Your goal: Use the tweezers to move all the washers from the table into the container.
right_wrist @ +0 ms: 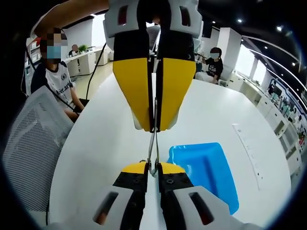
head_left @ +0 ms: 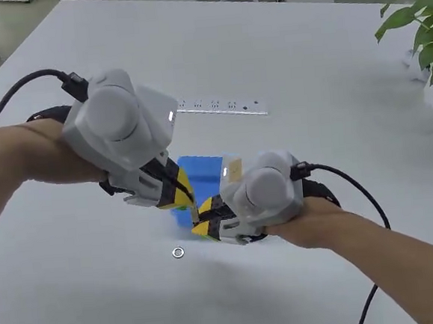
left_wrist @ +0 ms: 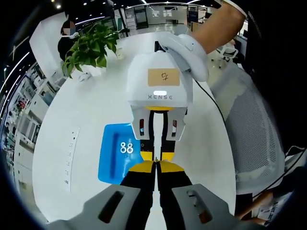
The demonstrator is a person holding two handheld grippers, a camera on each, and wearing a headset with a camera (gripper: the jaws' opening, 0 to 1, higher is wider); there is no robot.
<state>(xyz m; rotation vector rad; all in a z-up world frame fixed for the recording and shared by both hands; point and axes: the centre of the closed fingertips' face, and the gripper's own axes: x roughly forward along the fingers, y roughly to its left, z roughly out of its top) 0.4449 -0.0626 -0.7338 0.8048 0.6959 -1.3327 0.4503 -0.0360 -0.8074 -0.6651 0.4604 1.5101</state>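
The blue container [head_left: 200, 169] sits on the white table [head_left: 283, 59], partly hidden under both grippers. One washer [head_left: 178, 252] lies on the table in front of it. In the left gripper view, pale washers [left_wrist: 126, 147] lie clustered inside the container [left_wrist: 111, 160]. My left gripper [head_left: 187, 199] and right gripper [head_left: 203, 220] meet tip to tip above the container's near edge. The thin metal tweezers [right_wrist: 153, 143] run from my right gripper [right_wrist: 153, 169] up into the left one's yellow jaws. Both pairs of jaws are shut on them. In the left gripper view my left gripper [left_wrist: 156, 167] pinches the tweezers [left_wrist: 156, 157].
A white power strip [head_left: 220, 108] lies behind the container. A green plant [head_left: 419, 26] stands at the table's right edge. Cables trail from both grippers. A mesh chair [right_wrist: 33, 143] and seated people are beyond the table.
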